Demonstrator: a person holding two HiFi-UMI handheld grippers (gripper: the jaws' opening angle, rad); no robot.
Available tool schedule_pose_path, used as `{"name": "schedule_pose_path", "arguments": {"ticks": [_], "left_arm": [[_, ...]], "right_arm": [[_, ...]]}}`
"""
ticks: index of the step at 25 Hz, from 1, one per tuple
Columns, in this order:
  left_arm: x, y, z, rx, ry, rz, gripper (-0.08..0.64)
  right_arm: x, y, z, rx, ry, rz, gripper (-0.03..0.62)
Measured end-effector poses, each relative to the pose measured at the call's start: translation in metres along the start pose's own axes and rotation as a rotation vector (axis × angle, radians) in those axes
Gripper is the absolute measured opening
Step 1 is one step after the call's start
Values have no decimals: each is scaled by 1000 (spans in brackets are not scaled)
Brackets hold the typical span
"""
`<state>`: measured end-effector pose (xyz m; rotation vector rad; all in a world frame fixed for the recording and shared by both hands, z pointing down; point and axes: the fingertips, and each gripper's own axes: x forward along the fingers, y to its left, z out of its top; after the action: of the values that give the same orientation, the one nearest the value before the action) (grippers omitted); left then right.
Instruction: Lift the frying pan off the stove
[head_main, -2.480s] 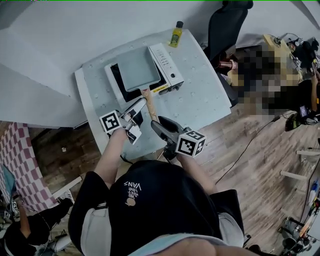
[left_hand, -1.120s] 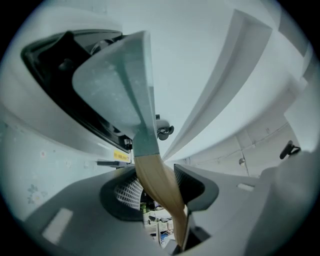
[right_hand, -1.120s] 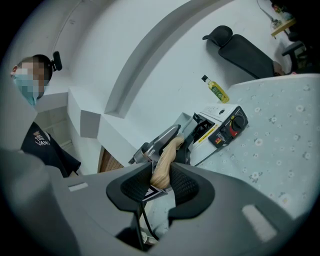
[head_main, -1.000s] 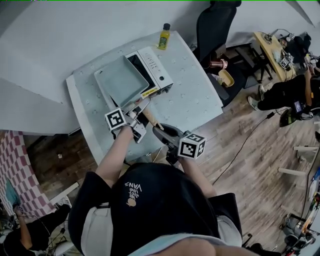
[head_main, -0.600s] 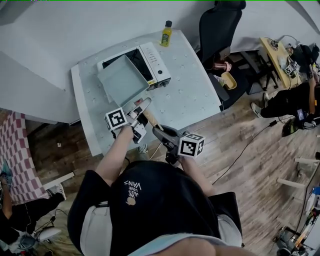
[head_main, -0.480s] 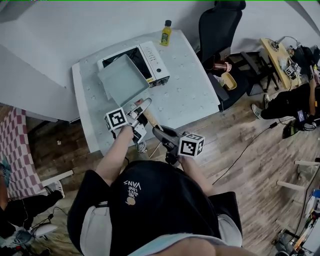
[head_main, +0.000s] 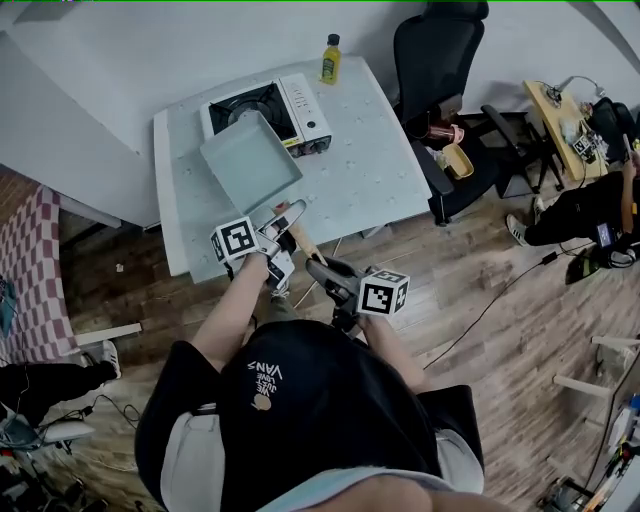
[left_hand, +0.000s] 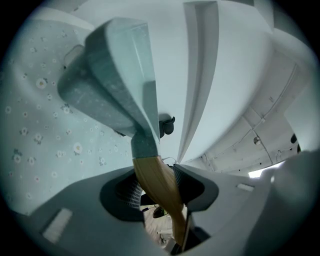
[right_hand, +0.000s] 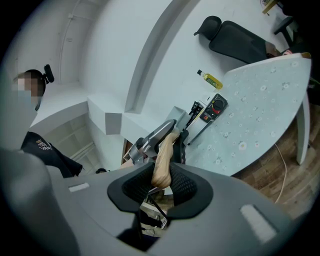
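Above the tabletop (head_main: 372, 170), left gripper (head_main: 283, 214) and right gripper (head_main: 314, 266) jaws clamp the frying pan (head_main: 250, 160) handle (head_main: 298, 238); apparently clear of the stove (head_main: 268, 104); keep level.

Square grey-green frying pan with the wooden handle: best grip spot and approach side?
The tan wooden handle, from the person's side: it juts straight back, slim enough for jaws, while the square pan body is wide and walled. The left gripper clamps it near the pan, the right gripper at its end.
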<state>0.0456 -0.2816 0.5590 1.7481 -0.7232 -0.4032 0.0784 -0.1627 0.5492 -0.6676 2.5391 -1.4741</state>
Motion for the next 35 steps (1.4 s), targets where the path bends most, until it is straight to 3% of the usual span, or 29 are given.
{"name": "schedule_pose_path", "arguments": {"ticks": [20,35], "left_arm": [[-44,-18,-120,1,-88,37,160],[-61,-1,-167,-40,-105,77,160]], "right_arm": [[-101,21,-80,-19,75,54,103],[-130,15,-120,-19,147,47,104]]}}
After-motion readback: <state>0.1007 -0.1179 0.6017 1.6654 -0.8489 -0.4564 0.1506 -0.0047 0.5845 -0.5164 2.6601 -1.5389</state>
